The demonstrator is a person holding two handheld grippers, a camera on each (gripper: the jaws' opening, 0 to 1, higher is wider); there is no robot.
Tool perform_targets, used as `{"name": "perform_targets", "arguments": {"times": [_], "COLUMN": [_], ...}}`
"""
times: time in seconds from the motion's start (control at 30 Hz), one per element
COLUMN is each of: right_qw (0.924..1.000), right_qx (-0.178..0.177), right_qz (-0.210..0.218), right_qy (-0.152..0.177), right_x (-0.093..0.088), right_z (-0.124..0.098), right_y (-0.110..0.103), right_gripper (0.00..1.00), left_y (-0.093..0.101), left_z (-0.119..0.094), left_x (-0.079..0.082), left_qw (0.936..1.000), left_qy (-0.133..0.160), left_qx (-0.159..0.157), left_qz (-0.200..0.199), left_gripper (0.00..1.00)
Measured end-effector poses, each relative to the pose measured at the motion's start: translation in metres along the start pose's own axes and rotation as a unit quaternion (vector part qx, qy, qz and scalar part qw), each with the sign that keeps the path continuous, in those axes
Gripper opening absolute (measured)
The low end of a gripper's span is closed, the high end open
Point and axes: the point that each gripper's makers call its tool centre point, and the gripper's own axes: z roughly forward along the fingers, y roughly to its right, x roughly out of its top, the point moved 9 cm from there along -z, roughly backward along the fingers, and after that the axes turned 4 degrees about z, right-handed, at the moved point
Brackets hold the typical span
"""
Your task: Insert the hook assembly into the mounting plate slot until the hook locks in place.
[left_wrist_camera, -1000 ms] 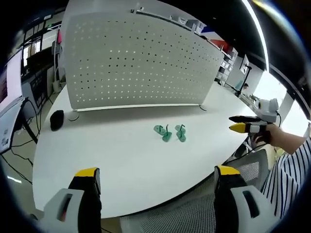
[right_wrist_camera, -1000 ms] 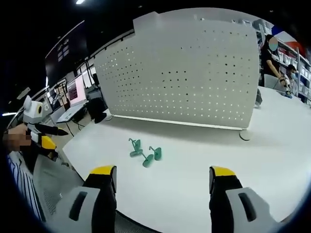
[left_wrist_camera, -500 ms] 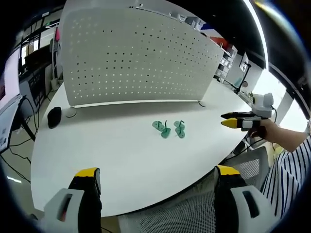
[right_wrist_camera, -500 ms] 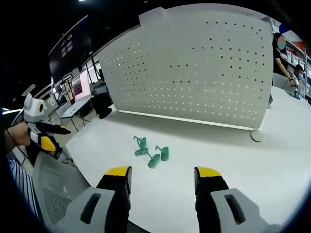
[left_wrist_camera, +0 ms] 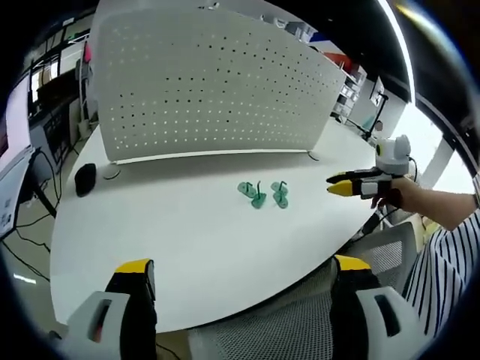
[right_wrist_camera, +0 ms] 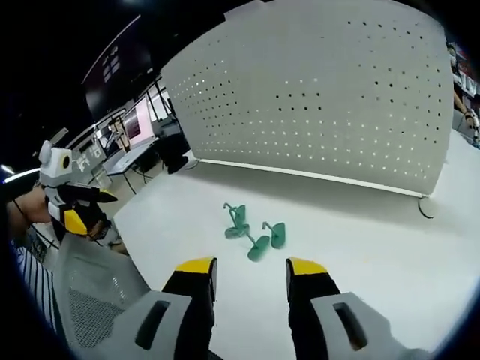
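Note:
Three small green plastic hook parts [left_wrist_camera: 261,194] lie close together on the white round table [left_wrist_camera: 172,240], a little in front of the upright white perforated panel [left_wrist_camera: 210,90]. In the right gripper view the same green hook parts [right_wrist_camera: 253,234] lie just beyond my jaws. My left gripper [left_wrist_camera: 244,271] hangs wide open over the table's near edge, well short of the parts. My right gripper [right_wrist_camera: 250,271] is open with a narrowed gap and nothing between its fingers. The right gripper [left_wrist_camera: 346,184] comes in over the table edge to the right of the parts. The left gripper [right_wrist_camera: 73,208] shows at far left.
A black mouse [left_wrist_camera: 85,178] with a cable lies at the table's left, near the panel's end. A grey mesh chair back [left_wrist_camera: 285,330] sits just below the table's near edge. Desks with monitors [right_wrist_camera: 131,127] stand behind the table.
My right gripper's jaws have drawn closer together, and it has moved in over the table toward the green parts. The left gripper has stayed almost still, wide open.

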Motion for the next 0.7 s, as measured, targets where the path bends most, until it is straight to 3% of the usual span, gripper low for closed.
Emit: {"name": "perform_targets", "arguments": {"times": [0.5, 0.7], "right_qw": [0.9972, 0.9934], "right_qx": [0.04, 0.04], "right_qz": [-0.034, -0.084], "right_qy": [-0.054, -0.067], "right_x": [0.0, 0.003], "right_z": [0.045, 0.06], "right_y": [-0.008, -0.007], "right_gripper": [0.26, 0.19], "left_y": [-0.005, -0.007], "left_z": [0.001, 0.002], "left_x": [-0.004, -0.005], "left_qw": [0.9999, 0.9998], "left_qy": [-0.011, -0.015], "left_qx": [0.001, 0.002], "left_qz": [-0.007, -0.01], "left_gripper": [1.0, 1.0]}}
